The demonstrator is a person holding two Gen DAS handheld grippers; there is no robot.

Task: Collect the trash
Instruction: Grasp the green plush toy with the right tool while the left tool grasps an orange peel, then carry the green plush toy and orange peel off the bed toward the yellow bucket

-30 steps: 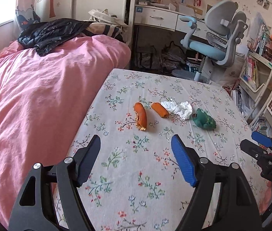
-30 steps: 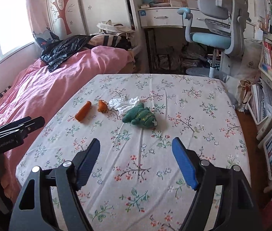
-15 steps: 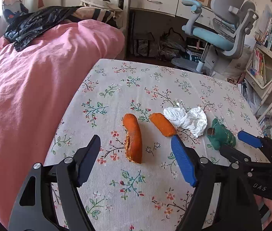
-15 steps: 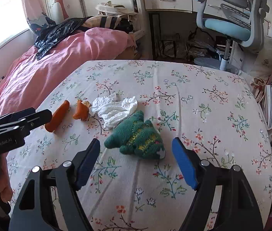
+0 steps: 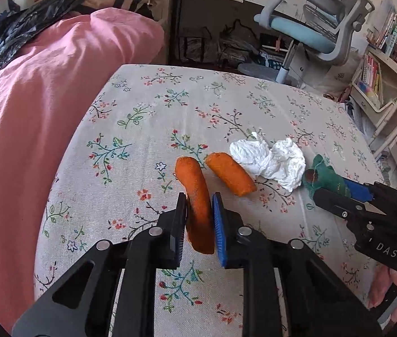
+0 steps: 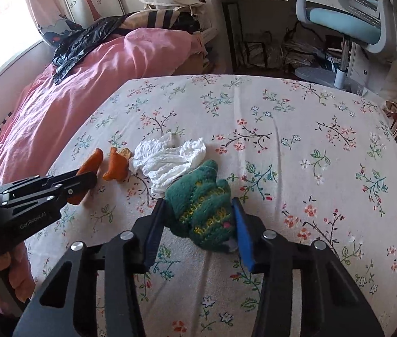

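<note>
Down on the floral surface (image 5: 131, 185), both tools have just been closing, each with something between its jaws: the left tool (image 5: 198, 219) pinches the longer orange peel (image 5: 195, 196), the right tool (image 6: 198, 224) squeezes the green knitted toy (image 6: 204, 207). Risk now: the curved peel is caught only at its near end and could swivel or slip out on lifting. The soft toy could snag the crumpled tissue (image 6: 167, 160) touching its far-left side. The shorter peel (image 5: 230, 172) lies loose just right of the left tool.

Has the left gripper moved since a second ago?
Yes. The left gripper came forward over the floral cloth to the orange peel; its jaws have just been closing on it.
</note>
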